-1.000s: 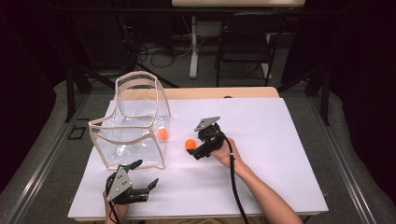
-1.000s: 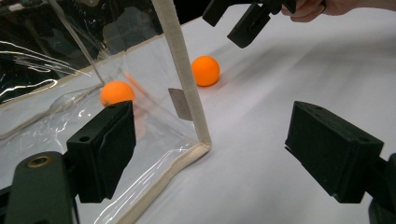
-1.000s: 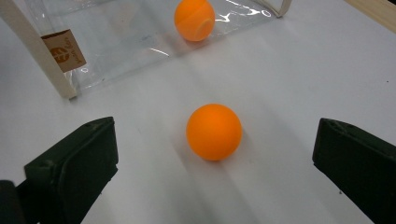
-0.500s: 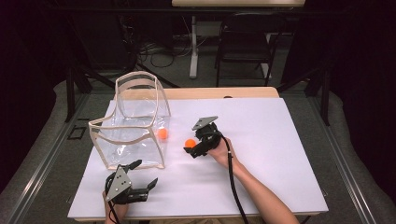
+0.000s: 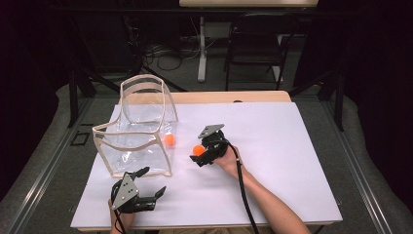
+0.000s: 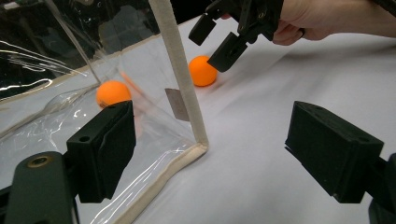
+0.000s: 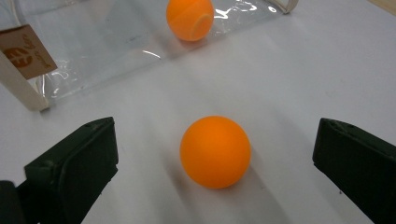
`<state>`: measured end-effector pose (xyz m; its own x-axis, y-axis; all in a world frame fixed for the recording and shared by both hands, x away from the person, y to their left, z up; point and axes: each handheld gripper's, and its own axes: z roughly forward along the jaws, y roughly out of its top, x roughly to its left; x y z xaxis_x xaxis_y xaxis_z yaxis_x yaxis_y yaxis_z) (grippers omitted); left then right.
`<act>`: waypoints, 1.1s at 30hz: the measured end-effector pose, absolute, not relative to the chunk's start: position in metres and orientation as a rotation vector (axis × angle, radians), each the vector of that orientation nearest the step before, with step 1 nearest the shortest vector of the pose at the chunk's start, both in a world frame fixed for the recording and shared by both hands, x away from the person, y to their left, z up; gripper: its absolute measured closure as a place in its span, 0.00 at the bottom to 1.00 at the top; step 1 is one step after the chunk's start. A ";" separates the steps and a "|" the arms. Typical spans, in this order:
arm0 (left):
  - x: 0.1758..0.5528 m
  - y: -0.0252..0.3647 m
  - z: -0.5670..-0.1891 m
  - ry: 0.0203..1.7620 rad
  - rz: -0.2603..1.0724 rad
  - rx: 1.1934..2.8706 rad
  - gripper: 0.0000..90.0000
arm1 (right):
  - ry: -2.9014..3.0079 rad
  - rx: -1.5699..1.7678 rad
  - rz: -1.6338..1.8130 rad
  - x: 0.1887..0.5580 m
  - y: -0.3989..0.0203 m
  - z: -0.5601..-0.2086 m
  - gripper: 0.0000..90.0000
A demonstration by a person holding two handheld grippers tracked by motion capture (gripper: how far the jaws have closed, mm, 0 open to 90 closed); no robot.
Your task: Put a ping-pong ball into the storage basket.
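Straddling an orange ball (image 7: 215,151) near the middle of the right gripper view, the right gripper (image 7: 212,170) has its jaws spread wide, one on each side, touching nothing. In the high view the ball (image 5: 197,149) lies on the white table (image 5: 292,146) at centre frame, just right of a clear bag (image 5: 139,141) that has a second orange ball (image 5: 169,139) at its lower right wall. It looks like a hollow, very light, smooth, hard sphere, likely to roll or squirt away if pinched off-centre. The best hold is probably across its widest middle, jaws level and closing gently. The left gripper (image 5: 146,187) rests released at the lower left of the high view, by the bag's near corner.
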<state>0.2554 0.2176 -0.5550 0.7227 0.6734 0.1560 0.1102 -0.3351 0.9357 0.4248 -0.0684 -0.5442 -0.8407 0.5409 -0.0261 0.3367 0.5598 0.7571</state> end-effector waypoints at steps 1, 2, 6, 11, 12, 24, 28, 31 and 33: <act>0.256 0.218 -0.555 0.610 0.654 1.848 0.18 | 2.538 0.725 1.137 0.424 -0.068 -0.545 0.00; 0.256 0.218 -0.555 0.611 0.653 1.848 0.18 | 2.533 0.725 1.123 0.423 -0.067 -0.545 0.01; 0.256 0.217 -0.555 0.610 0.651 1.849 0.18 | 2.530 0.729 1.119 0.424 -0.067 -0.547 0.13; 0.256 0.217 -0.555 0.603 0.647 1.855 0.18 | 2.550 0.735 1.073 0.426 -0.067 -0.551 0.22; 0.256 0.217 -0.555 0.603 0.646 1.856 0.18 | 2.551 0.735 1.068 0.426 -0.066 -0.552 0.25; 0.256 0.217 -0.555 0.598 0.645 1.862 0.18 | 2.572 0.704 1.017 0.426 -0.064 -0.553 0.49; 0.256 0.217 -0.555 0.600 0.646 1.856 0.18 | 2.583 0.691 1.007 0.426 -0.062 -0.554 0.56; 0.256 0.216 -0.555 0.596 0.647 1.863 0.18 | 2.583 0.690 0.995 0.425 -0.062 -0.553 0.56; 0.256 0.216 -0.555 0.597 0.648 1.863 0.18 | 2.587 0.687 0.998 0.425 -0.062 -0.553 0.56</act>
